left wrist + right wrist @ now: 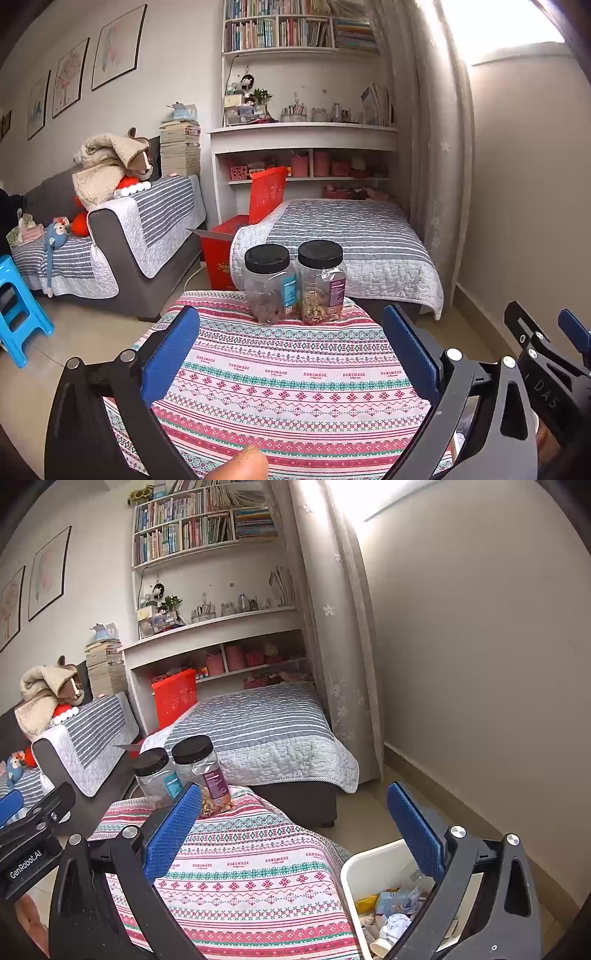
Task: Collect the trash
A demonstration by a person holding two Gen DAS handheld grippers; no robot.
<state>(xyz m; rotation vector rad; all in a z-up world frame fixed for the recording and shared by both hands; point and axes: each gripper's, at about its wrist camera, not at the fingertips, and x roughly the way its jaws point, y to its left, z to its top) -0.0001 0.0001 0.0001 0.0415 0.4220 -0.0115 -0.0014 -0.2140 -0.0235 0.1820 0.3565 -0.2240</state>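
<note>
A white bin (349, 871) stands on the floor right of the table, holding crumpled paper and wrappers (395, 912). My right gripper (295, 830) is open and empty, its right finger (413, 830) over the bin's far side. My left gripper (291, 354) is open and empty above the patterned tablecloth (295, 391). The right gripper also shows at the right edge of the left wrist view (546, 354). No loose trash shows on the cloth.
Two clear jars with black lids (269, 284) (321, 280) stand at the table's far edge. Beyond are a striped bed (351, 236), a sofa (122, 236), a red box (225, 254), shelves and a blue stool (18, 314).
</note>
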